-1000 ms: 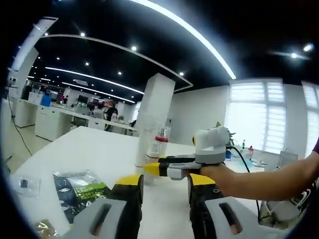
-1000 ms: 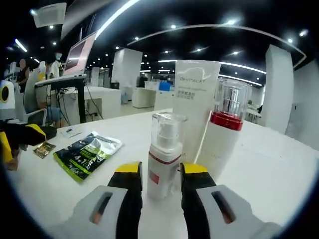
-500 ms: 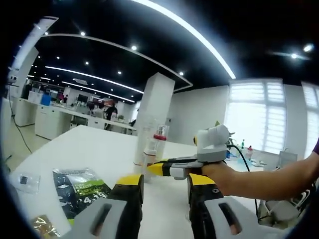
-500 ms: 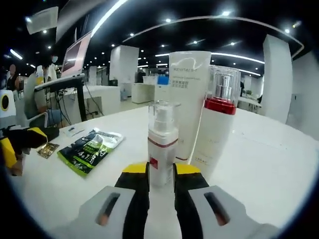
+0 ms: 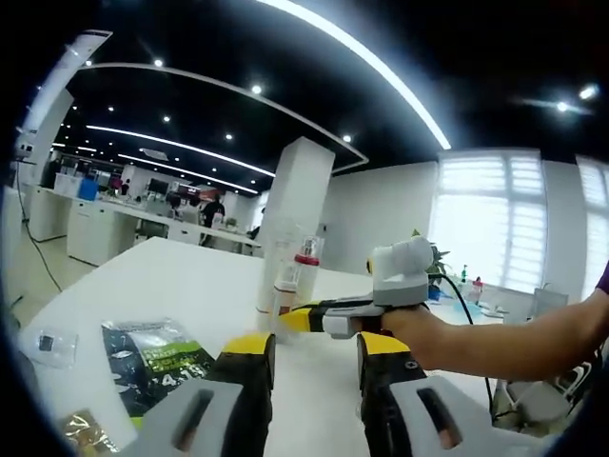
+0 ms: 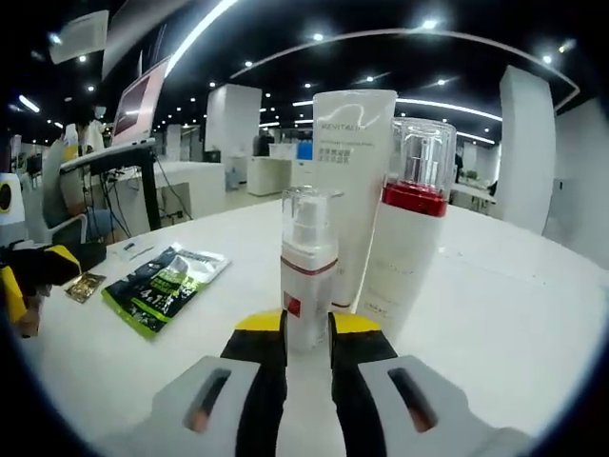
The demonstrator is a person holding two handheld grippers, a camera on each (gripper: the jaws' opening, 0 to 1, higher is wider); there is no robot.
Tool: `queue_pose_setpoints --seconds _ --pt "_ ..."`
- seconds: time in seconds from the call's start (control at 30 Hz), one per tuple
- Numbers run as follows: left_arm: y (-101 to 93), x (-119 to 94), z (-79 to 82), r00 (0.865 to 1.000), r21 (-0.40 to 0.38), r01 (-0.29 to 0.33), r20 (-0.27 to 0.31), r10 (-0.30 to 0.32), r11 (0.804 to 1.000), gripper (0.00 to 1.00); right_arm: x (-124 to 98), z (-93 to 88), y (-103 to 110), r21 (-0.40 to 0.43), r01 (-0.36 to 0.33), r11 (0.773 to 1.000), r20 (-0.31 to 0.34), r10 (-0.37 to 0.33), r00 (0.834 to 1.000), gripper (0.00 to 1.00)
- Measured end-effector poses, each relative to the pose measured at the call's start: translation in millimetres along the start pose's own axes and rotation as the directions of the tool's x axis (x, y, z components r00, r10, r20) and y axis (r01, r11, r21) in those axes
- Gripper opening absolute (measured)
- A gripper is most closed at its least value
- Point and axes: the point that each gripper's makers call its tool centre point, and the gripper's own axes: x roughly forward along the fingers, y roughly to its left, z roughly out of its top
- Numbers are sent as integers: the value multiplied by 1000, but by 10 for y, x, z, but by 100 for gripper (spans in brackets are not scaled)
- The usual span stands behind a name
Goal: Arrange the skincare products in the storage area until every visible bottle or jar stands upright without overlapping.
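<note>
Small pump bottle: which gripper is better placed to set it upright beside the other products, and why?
Right. The right gripper has its jaws closed on the small pump bottle, next to the white tube and red-collared bottle. The left gripper is empty and farther back.

Light comes from curved ceiling strip lights and small round spotlights against a dark ceiling, and in the left gripper view a bright window at the right is blown out to near white. The white worktop is evenly lit and bright, with only soft, faint shadows. Both views bend straight lines strongly toward their edges, and the far office background is soft and slightly blurred.
</note>
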Motion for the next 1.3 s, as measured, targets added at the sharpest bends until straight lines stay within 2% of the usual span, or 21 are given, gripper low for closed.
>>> queue_pose_setpoints --seconds 0.17,0.23,0.4,0.77,0.9,1.03,1.17,1.2,1.3 --pt "43 3 -40 1000 -7 -10 -16 10 1000 35 -160 0 -51 32 -7 999 12 7 1000 17" --pt "55 11 -99 999 -7 -16 -37 16 1000 35 -186 -12 -89 46 -14 999 16 14 1000 18" --pt "102 0 -185 998 4 -38 -51 38 999 35 -348 -31 -118 54 -38 998 22 37 999 19" --pt "227 -34 -164 994 34 -102 -36 104 994 35 -813 -54 -40 89 -95 991 54 91 994 25" --pt "230 -58 -191 992 49 -121 -36 123 991 35 -927 -62 13 89 -112 990 62 106 992 30" --pt "267 -102 -158 986 66 -169 -2 170 983 35 -1148 -30 22 103 -49 994 113 37 993 36" --pt "295 -130 -96 979 81 -204 30 203 976 35 -1297 11 28 86 37 996 173 -52 984 36" --pt "301 -147 -68 976 85 -216 45 213 973 35 -1344 8 30 71 78 994 185 -90 979 38" --pt "332 -190 -26 967 96 -251 72 245 963 35 -1435 5 143 86 116 990 199 -131 971 43"
